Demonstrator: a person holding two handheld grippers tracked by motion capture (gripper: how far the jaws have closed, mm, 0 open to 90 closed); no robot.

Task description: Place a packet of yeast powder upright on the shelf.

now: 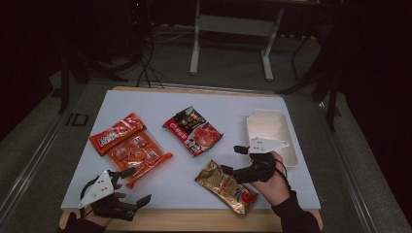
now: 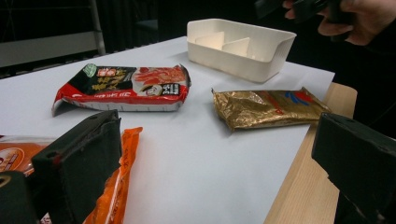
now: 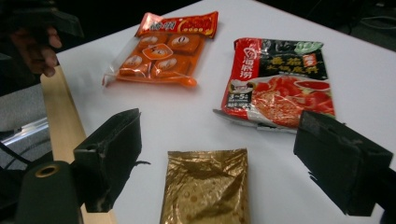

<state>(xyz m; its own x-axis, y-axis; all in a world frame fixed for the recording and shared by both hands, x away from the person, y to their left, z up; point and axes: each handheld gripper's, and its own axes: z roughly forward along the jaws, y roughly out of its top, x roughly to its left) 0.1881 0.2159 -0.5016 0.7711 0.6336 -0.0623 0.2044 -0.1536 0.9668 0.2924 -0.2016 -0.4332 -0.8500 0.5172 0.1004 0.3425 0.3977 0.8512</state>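
Note:
A gold foil packet (image 1: 227,187) lies flat near the table's front edge, right of centre. My right gripper (image 1: 233,159) hovers open just above its far end; in the right gripper view the gold packet (image 3: 205,191) lies between and below the spread jaws of that gripper (image 3: 226,158). My left gripper (image 1: 136,186) is open at the front left corner, empty, close to the corner of an orange snack packet (image 1: 130,148). In the left gripper view the left gripper (image 2: 215,163) has the orange packet (image 2: 116,182) by one jaw, with the gold packet (image 2: 268,107) farther off.
A red and black soup-base packet (image 1: 193,131) lies mid-table. An empty white divided bin (image 1: 269,133) stands at the right, just beyond my right hand. The white mat ends at a wooden table edge (image 1: 194,221) in front. Desk legs and cables stand beyond the table.

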